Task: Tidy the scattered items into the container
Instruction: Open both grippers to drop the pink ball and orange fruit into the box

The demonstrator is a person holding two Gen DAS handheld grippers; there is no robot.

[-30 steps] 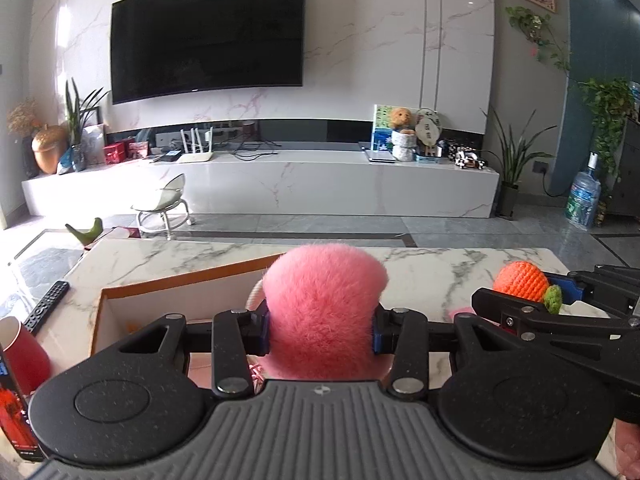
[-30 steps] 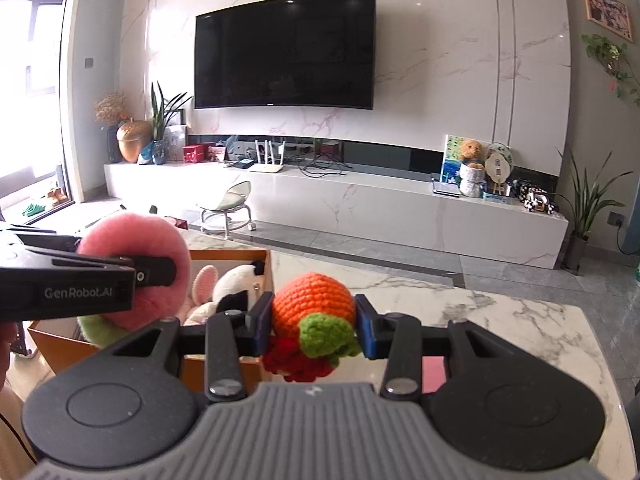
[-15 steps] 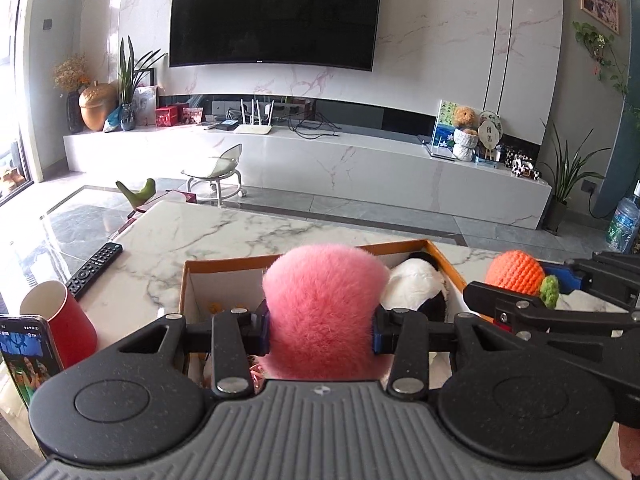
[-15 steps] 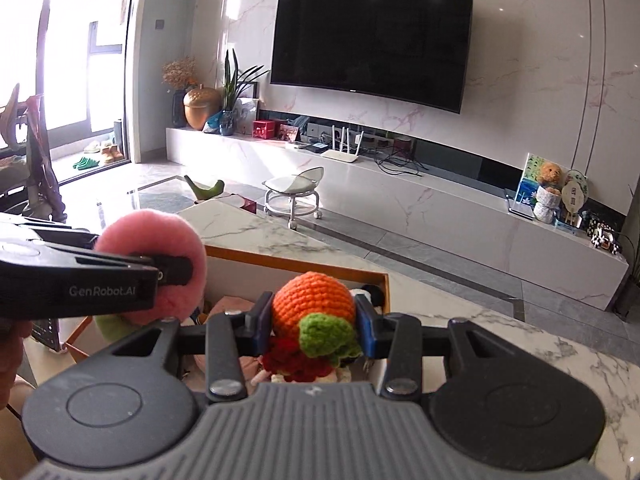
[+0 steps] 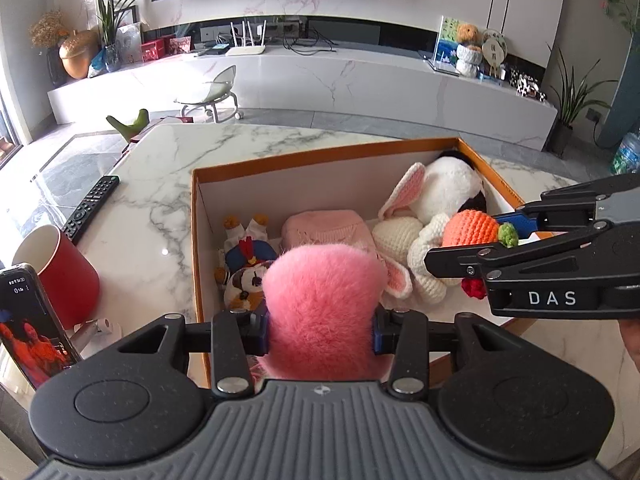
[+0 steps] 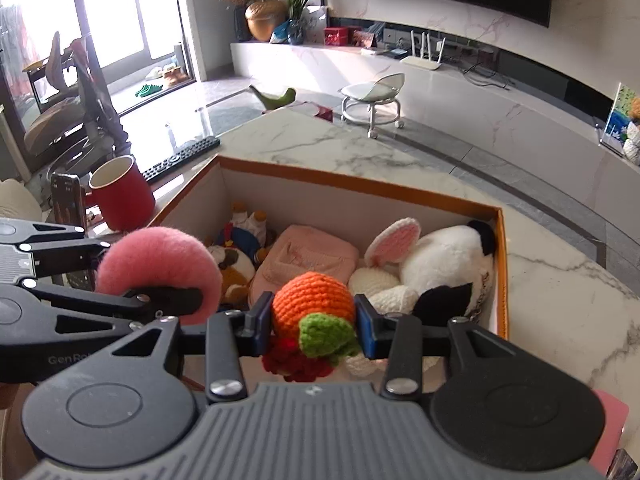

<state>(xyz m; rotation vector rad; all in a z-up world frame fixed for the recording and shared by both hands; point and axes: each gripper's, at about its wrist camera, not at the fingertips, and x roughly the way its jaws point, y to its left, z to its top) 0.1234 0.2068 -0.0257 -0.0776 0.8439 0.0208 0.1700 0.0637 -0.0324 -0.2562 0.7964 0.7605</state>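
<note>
An orange-rimmed cardboard box (image 5: 320, 160) (image 6: 360, 190) stands on the marble table and holds several plush toys. My left gripper (image 5: 320, 326) is shut on a fluffy pink ball (image 5: 322, 304) (image 6: 160, 268) above the box's near left part. My right gripper (image 6: 314, 320) is shut on an orange crochet toy (image 6: 314, 306) (image 5: 470, 232) with a green leaf and a red part beneath, held above the box's near right part. The two grippers hang side by side over the box.
In the box lie a white bunny plush (image 5: 436, 196), a pink cloth item (image 5: 324, 226) and a small duck doll (image 5: 244, 264). A red cup (image 5: 60, 272), a phone (image 5: 32, 320) and a remote (image 5: 90, 206) sit left of the box.
Both grippers have moved forward and tilted down over the box with their toys still held. The box's inside has come into view.
</note>
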